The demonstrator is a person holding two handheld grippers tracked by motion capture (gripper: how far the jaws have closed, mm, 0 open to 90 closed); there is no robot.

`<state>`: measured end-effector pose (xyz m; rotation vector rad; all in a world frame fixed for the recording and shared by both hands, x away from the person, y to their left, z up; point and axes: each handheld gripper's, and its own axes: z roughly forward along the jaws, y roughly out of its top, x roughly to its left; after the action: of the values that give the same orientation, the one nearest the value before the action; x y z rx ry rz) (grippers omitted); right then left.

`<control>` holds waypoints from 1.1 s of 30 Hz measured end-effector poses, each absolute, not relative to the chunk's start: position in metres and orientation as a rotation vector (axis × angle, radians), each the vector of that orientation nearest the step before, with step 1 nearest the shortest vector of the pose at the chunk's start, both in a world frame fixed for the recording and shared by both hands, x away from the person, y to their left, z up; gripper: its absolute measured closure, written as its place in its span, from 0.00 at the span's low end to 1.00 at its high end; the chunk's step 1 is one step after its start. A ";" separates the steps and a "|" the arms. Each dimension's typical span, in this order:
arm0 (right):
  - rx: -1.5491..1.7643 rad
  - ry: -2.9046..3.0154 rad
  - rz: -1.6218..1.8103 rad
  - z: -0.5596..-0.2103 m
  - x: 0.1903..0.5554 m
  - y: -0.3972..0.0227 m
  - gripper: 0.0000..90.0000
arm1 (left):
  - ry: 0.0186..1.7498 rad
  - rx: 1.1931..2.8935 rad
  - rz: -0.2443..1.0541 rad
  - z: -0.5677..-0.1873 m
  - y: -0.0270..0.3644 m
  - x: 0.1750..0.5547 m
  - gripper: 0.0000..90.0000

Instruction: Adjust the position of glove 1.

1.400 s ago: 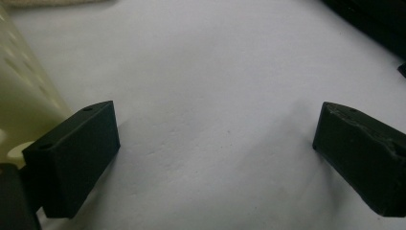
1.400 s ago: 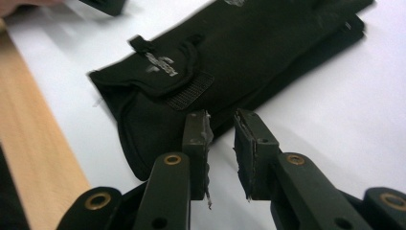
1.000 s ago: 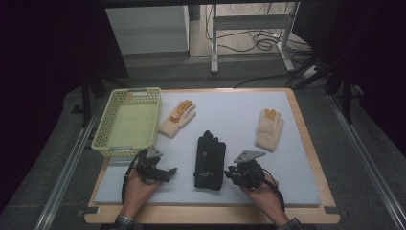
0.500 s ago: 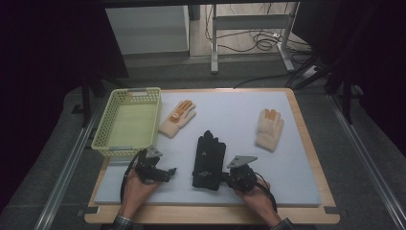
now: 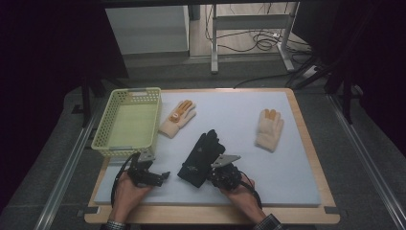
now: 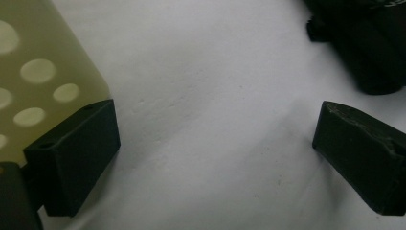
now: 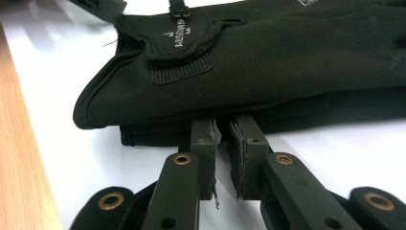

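**White mat, dim room, black glove at the right gripper**

Dark room all round, with cables on the floor beyond a wooden table (image 5: 306, 143) topped by a white mat (image 5: 230, 120).

On the mat, near its front edge: a pair of black gloves (image 5: 200, 157), stacked, fingers pointing away, cuffs toward the person. Farther back, well apart from each other: one cream glove (image 5: 178, 118) beside a yellow basket (image 5: 128, 122) at the left, another cream glove (image 5: 269, 129) to the right.

Right gripper (image 5: 221, 173), held in the right hand (image 5: 239, 189), pushed up against the cuff end of the black gloves. Seen along its own jaws: right gripper (image 7: 223, 136) nearly clenched, only a thin slit left between the pads, tips tucked at the edge of the black gloves (image 7: 268, 62); jaws just eased apart a touch. Whether fabric is pinched between them, cannot tell.

Left gripper (image 5: 152, 174), in the left hand (image 5: 128, 189), low over bare mat just in front of the basket. Left gripper (image 6: 215, 139) released, jaws spread wide, nothing but white mat between them, basket wall (image 6: 38, 72) just beside one jaw.
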<state>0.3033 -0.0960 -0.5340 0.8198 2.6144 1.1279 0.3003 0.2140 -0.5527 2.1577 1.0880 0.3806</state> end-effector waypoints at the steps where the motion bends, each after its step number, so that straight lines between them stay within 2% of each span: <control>1: 0.820 2.613 1.127 -0.534 0.304 -0.093 0.89 | 1.089 2.157 0.378 -0.553 0.214 0.300 0.02; 5: 0.803 2.607 1.128 -0.535 0.307 -0.083 0.88 | 1.094 2.156 0.378 -0.553 0.213 0.301 0.02; 13: 0.777 2.609 1.104 -0.531 0.303 -0.091 0.75 | 1.098 2.147 0.374 -0.553 0.213 0.301 0.01; 21: 0.838 2.527 1.113 -0.518 0.310 -0.124 0.60 | 1.097 2.151 0.376 -0.553 0.213 0.301 0.01; 28: 0.880 2.458 1.092 -0.511 0.317 -0.153 0.41 | 1.099 2.152 0.383 -0.553 0.212 0.301 0.01; 33: 0.949 2.422 1.058 -0.513 0.325 -0.177 0.35 | 1.100 2.148 0.376 -0.553 0.213 0.301 0.01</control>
<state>0.3253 -0.1769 -0.5129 0.9489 2.4218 1.0575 0.3013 0.2129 -0.5534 2.1477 1.0999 0.3756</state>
